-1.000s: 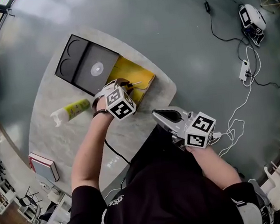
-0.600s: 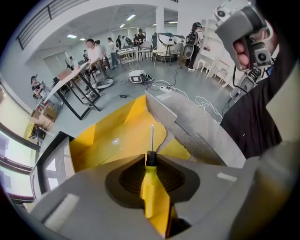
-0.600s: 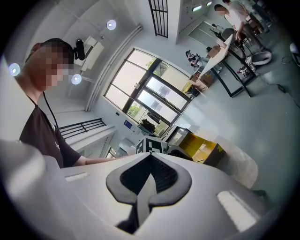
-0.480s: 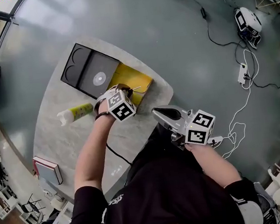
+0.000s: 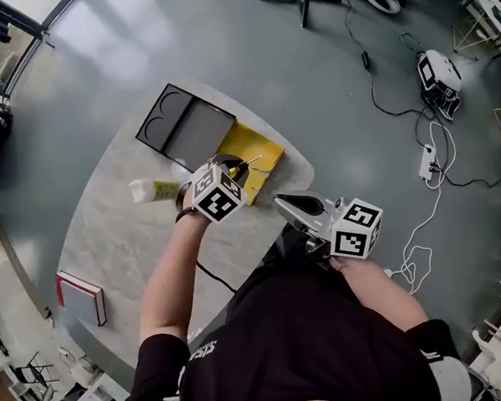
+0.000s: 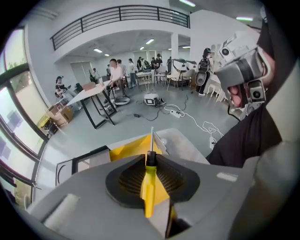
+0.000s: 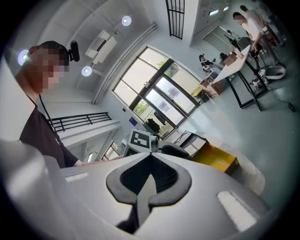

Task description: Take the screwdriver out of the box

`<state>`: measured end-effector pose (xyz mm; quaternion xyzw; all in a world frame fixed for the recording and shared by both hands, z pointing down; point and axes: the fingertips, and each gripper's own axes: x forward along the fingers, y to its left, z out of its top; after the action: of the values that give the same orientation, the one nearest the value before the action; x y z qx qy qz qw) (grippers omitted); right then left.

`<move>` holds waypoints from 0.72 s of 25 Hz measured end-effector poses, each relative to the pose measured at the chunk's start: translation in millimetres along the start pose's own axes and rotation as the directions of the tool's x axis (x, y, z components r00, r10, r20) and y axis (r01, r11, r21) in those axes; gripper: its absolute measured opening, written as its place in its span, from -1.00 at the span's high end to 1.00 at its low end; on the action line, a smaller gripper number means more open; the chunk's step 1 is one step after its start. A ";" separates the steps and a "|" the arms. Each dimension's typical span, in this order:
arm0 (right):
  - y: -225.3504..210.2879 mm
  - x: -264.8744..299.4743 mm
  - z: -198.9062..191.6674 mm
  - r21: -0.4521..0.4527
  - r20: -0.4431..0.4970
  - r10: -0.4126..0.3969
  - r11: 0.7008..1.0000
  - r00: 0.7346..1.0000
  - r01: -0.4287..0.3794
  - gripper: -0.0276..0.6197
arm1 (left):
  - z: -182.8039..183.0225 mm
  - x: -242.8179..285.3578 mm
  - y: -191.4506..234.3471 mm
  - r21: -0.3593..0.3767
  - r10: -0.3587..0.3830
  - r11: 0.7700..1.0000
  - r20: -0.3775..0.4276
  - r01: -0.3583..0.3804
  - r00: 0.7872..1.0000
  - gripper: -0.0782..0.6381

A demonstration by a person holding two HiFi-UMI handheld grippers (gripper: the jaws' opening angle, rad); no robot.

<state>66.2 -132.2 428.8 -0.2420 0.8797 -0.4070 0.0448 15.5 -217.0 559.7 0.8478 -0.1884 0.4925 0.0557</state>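
Note:
The screwdriver [image 6: 149, 187] has a yellow handle and a thin metal shaft. My left gripper [image 6: 150, 161] is shut on its handle, with the shaft sticking out forward. In the head view that gripper [image 5: 230, 172] holds the screwdriver [image 5: 240, 167] a little above the open yellow box [image 5: 259, 150], which lies on the pale table [image 5: 123, 253]. The box's black lid [image 5: 185, 126] lies flat beside it. My right gripper [image 5: 297, 206] hangs by the table's near right edge, shut with nothing in it [image 7: 150, 180]. From there the yellow box [image 7: 215, 158] shows ahead.
A white and green tube [image 5: 156, 190] lies left of the box. A red-edged book [image 5: 81, 297] rests near the table's left edge, and a dark cable [image 5: 209, 275] crosses the near side. Cables and a white device [image 5: 438, 77] lie on the floor at right.
My left gripper has closed on the screwdriver inside the box and risen with it, so the tool now hangs above the box. The right gripper has stayed shut.

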 end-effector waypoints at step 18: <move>90.3 12.7 0.1 -0.167 -0.027 -0.030 0.986 0.999 0.025 0.88 | -1.3 -164.4 -21.3 -0.239 0.144 0.969 0.369 -0.056 0.918 0.58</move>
<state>20.0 -88.4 363.7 -0.2508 0.9078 -0.3362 0.0059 -50.5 -153.4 421.6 0.9051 -0.2934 0.2950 0.0875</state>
